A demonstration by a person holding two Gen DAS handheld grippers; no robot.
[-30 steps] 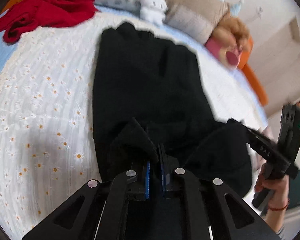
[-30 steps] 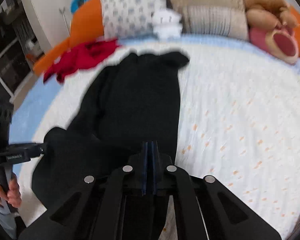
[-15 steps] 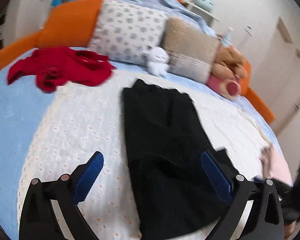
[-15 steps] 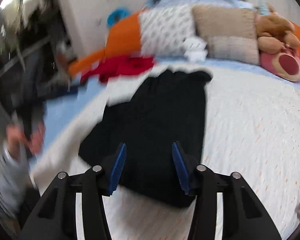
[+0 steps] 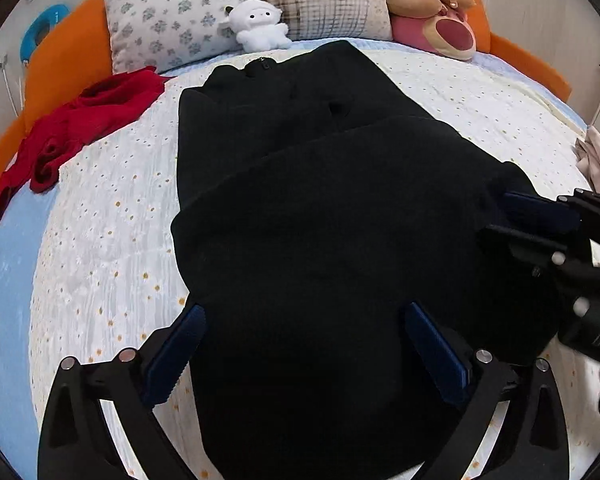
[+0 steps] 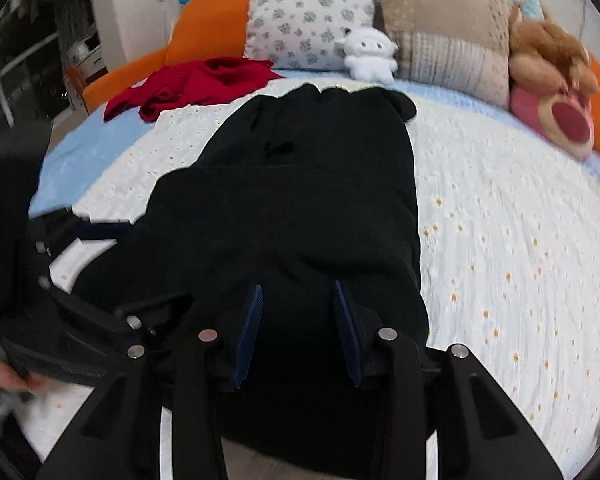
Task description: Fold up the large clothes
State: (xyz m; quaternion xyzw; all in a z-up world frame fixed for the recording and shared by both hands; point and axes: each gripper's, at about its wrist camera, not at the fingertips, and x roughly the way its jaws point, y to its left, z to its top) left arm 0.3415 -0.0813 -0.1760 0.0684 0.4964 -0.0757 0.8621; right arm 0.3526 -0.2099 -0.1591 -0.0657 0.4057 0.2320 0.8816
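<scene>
With one fold laid, the black garment (image 5: 320,240) lies on the bed (image 5: 100,220), the left gripper (image 5: 300,340) spread wide and empty, the right gripper (image 6: 298,332) closing, unpinched; next calls for gripping the near hem.

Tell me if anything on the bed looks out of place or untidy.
The red garment lies crumpled in a heap near the orange headboard, unfolded. The black garment lies spread out, its near part doubled over at a slant.

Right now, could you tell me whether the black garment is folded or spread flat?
Folded: the black garment has its lower layer doubled over the upper.
</scene>
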